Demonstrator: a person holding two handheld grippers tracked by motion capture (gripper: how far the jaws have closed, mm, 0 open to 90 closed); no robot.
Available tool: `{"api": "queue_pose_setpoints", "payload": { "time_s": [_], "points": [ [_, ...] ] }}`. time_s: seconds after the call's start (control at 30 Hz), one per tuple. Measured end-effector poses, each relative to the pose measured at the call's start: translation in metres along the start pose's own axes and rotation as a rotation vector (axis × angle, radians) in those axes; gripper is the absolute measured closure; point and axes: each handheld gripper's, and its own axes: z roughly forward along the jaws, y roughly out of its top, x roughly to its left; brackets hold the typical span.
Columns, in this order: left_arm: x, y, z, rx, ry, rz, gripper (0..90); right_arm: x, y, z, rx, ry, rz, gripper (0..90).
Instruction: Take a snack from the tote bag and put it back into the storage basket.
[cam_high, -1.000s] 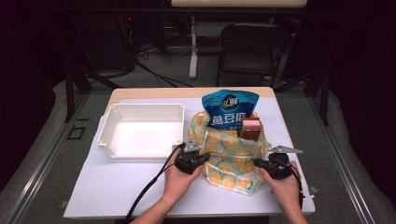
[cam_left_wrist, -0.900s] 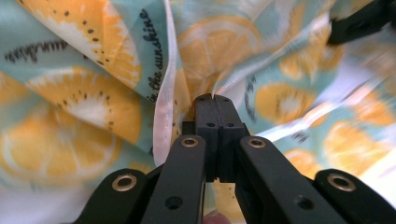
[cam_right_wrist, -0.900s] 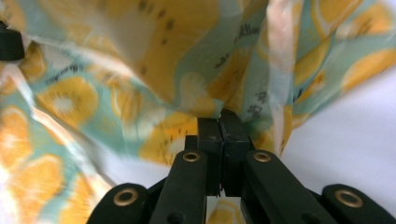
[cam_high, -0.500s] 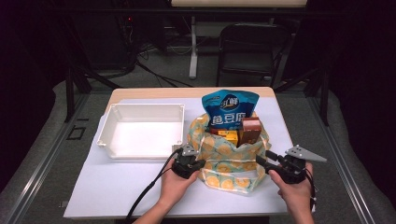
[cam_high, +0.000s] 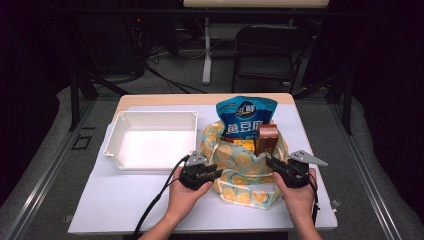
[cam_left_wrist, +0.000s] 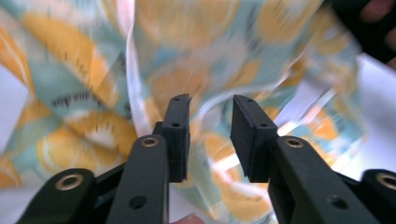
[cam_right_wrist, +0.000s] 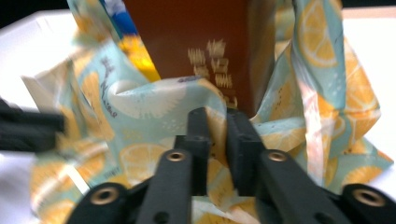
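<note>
Your right gripper (cam_right_wrist: 215, 116) has just clamped onto the near rim of the bag (cam_high: 240, 170) sitting right of the tray (cam_high: 150, 137), while the left gripper (cam_left_wrist: 211, 105) has just opened a bit, its pads clear of the fabric. Pull with one side only and the bag could tip, spilling the blue pouch (cam_high: 245, 117) and brown box (cam_high: 266, 137).

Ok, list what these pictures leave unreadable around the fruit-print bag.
- Brown box: top cut off by the right gripper view's edge; gold lettering blurred.
- Blue snack pouch: lower part hidden inside the bag, high view.
- Yellow item: too small to identify, high view.
- Bag cloth ahead of the left gripper: motion-blurred.
</note>
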Motion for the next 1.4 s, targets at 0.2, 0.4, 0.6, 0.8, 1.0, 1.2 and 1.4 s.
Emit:
{"api": "queue_pose_setpoints", "payload": {
  "time_s": [0.2,0.4,0.6,0.8,1.0,1.2,1.4],
  "points": [
    [-0.008,0.024,-0.001,-0.083,0.054,0.017,46.4,0.000,-0.013,0.017,0.124,0.012,-0.010,90.0],
    [-0.004,0.039,0.022,-0.053,0.143,0.024,30.3,-0.003,-0.024,0.026,0.234,0.043,-0.019,90.0],
    [-0.010,0.039,0.038,-0.026,0.243,0.101,36.1,-0.003,-0.026,0.025,0.234,0.049,-0.021,89.6],
    [-0.010,0.040,0.035,-0.018,0.204,0.139,83.4,0.000,-0.026,0.024,0.225,0.050,-0.031,89.0],
    [-0.007,0.034,0.026,-0.025,0.215,0.114,90.0,0.005,-0.023,0.017,0.171,0.063,-0.042,87.9],
    [-0.004,0.017,0.013,-0.026,0.258,0.086,90.0,0.013,-0.019,0.009,0.106,0.080,-0.068,85.8],
    [0.010,-0.007,0.018,0.022,0.295,0.001,90.0,0.022,-0.018,0.009,0.085,0.095,-0.100,85.5]
  ]
}}
